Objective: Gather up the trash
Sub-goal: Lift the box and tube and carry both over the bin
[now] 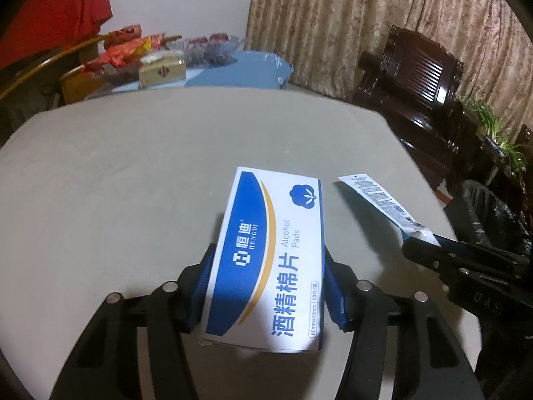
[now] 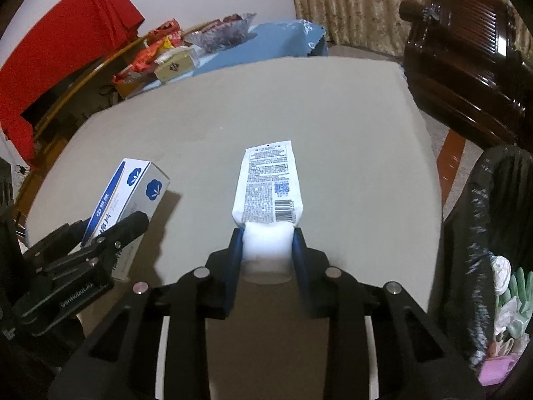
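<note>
The alcohol pads box point(image 1: 269, 260) was clamped in the left gripper point(image 1: 269, 286). The white tube point(image 2: 266, 186) was pinched near its cap in the right gripper point(image 2: 268, 250), apparently lifted off the table point(image 2: 233, 106).

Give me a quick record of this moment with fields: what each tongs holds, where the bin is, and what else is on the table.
left tongs: shut on the alcohol pads box, pads on its two long sides
right tongs: shut on the white tube, gripped at its cap end
table: grey, nothing else seen lying on it
bin: black-lined, past the table's right edge, already holding some waste
task state: both items gripped, neither in the bin yet
</note>
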Available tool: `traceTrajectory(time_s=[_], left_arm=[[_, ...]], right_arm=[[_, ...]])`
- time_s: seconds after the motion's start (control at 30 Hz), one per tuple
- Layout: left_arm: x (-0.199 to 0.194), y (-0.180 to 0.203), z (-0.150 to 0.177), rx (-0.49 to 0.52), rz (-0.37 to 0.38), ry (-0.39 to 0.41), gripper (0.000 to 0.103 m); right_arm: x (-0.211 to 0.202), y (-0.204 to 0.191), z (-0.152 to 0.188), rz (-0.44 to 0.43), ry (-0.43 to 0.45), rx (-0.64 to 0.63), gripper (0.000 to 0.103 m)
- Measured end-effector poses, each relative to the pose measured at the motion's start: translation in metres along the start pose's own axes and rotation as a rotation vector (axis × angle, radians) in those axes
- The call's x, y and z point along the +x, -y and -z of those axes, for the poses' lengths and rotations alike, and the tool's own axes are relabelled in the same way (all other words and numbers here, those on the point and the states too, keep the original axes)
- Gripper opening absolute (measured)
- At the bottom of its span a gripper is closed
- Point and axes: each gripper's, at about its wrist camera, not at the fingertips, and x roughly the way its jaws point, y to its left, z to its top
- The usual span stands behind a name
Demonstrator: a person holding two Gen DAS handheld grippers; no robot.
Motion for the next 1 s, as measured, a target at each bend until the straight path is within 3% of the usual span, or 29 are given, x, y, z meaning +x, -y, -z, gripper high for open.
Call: traceTrajectory(time_s=[0.53, 1.0], left_arm=[[-0.066, 0.031, -0.018, 0.006, 0.034, 0.074, 0.057], [-0.114, 0.111, -0.023, 0.087, 0.149, 0.148, 0.057]], right_arm=[[-0.104, 0.004, -0.006, -0.035, 0.142, -0.026, 0.029], [-0.204, 0.054, 0.016, 0.035, 0.265, 0.028, 0.029]])
